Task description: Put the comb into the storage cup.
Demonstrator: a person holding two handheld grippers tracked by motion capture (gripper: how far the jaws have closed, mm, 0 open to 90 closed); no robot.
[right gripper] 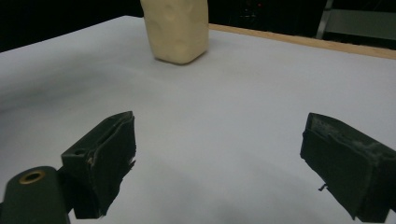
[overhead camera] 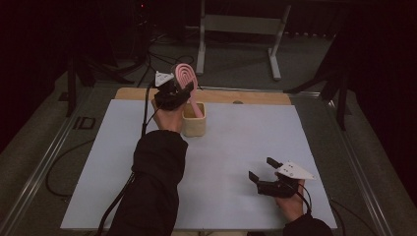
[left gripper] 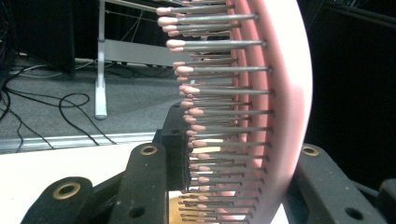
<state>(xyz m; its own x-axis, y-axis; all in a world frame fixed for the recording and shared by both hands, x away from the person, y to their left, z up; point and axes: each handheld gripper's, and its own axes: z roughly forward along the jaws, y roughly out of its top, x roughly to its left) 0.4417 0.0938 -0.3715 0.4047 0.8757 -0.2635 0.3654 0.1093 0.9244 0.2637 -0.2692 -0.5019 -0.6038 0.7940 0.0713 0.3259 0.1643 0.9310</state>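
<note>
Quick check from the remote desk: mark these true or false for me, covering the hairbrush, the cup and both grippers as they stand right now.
1. The left gripper is clamped on the pink hairbrush with metal pins. True.
2. The brush lies flat on the white tabletop. False: it stands upright, handle end down in the cream square cup, head up.
3. The right gripper holds the cup. False: its jaws stand open with nothing between them, low over the near right part of the tabletop, well apart from the cup.
4. The cup stands upright near the far edge of the tabletop. True.
5. The brush pins have pink tips. True.
</note>
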